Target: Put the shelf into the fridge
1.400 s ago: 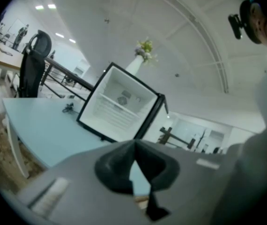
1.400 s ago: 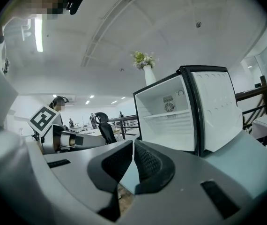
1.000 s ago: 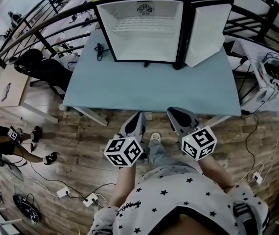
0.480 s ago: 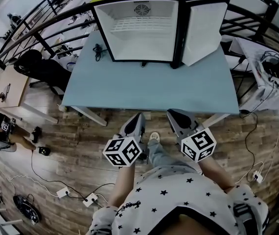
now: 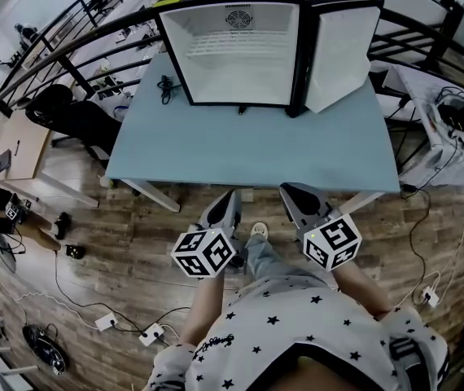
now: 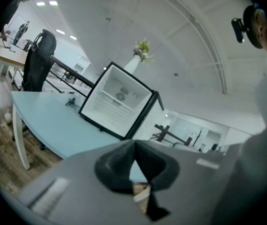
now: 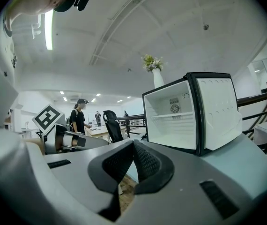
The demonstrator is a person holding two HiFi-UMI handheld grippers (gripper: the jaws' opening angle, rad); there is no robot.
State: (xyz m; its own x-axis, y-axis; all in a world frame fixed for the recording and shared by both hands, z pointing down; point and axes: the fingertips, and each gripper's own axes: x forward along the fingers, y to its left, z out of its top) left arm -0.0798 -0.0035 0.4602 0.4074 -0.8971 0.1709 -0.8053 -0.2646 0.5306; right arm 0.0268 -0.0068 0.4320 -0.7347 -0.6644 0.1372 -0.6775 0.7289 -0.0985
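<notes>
A small black fridge (image 5: 240,51) stands open at the back of the pale blue table (image 5: 252,149), its door (image 5: 342,51) swung out to the right. A white wire shelf (image 5: 236,43) sits across the upper part of its white inside, also seen as the shelf (image 7: 171,116) in the right gripper view. My left gripper (image 5: 230,198) and right gripper (image 5: 289,192) hang side by side just off the table's front edge, far from the fridge. Both are shut with nothing between their pads (image 6: 124,161) (image 7: 145,163).
A black cable (image 5: 165,84) lies on the table left of the fridge. A vase with flowers (image 7: 156,74) stands on top of it. A black office chair (image 5: 69,112) and a curved railing (image 5: 61,51) are left of the table. Cables and power strips (image 5: 146,332) lie on the wooden floor.
Both grippers stay where they were. A person on the floor at far left has walked further left, mostly out of the head view.
</notes>
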